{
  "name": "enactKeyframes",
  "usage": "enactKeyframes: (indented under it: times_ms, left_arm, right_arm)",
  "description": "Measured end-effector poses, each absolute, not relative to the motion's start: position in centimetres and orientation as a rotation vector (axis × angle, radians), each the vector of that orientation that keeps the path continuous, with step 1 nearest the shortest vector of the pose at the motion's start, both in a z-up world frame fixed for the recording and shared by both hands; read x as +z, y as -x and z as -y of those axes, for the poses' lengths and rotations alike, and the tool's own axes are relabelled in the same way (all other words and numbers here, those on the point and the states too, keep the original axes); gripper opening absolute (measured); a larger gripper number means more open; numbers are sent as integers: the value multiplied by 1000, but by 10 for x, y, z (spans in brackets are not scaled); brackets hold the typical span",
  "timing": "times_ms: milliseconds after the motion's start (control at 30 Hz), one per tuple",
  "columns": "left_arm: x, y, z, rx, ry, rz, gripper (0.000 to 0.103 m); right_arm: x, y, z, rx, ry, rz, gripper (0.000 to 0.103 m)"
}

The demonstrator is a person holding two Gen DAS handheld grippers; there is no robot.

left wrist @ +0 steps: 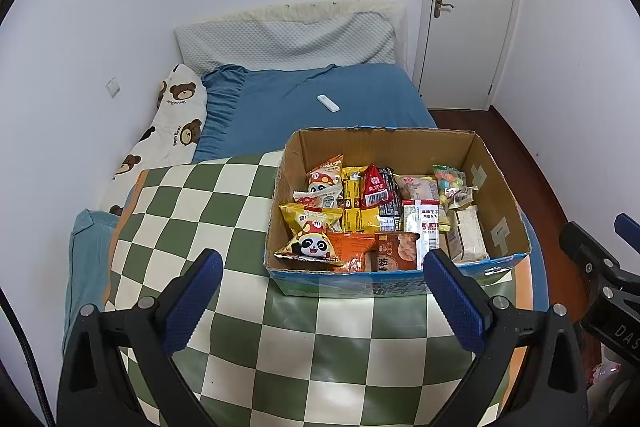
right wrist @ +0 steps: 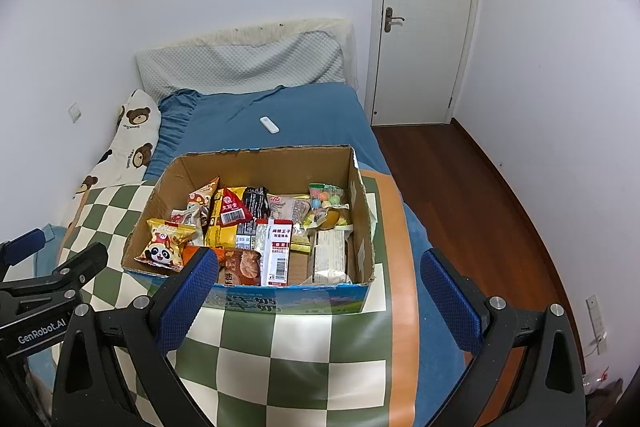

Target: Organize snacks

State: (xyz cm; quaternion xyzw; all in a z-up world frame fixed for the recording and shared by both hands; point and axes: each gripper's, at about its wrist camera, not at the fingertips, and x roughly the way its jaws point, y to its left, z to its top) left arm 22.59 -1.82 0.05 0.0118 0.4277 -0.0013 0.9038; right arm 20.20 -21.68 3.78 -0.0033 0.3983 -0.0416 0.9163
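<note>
An open cardboard box [left wrist: 384,145] [right wrist: 260,163] stands on a green-and-white checkered mat [left wrist: 248,339] [right wrist: 304,355] on the bed. It holds several snack packets: a yellow panda bag [left wrist: 310,235] [right wrist: 164,247], a red packet [left wrist: 374,187] [right wrist: 232,209], a bag of coloured candy [left wrist: 450,181] [right wrist: 326,199]. My left gripper [left wrist: 324,263] is open and empty, above the mat just in front of the box. My right gripper [right wrist: 320,263] is open and empty, in front of the box's near wall.
A blue bedsheet [left wrist: 320,87] carries a white remote [left wrist: 328,103] [right wrist: 269,125] beyond the box. A bear-print pillow [left wrist: 176,123] lies at the left by the wall. A white door [right wrist: 424,19] and wooden floor [right wrist: 460,187] are to the right.
</note>
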Motion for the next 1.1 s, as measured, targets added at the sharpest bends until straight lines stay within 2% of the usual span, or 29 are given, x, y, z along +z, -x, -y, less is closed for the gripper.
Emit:
enactKeyframes:
  times_ms: [1100]
  left_arm:
    - [8,-224,20,-11,-25,-883,103]
  right_arm:
    - [39,-194,219,-84,-1,-821,103]
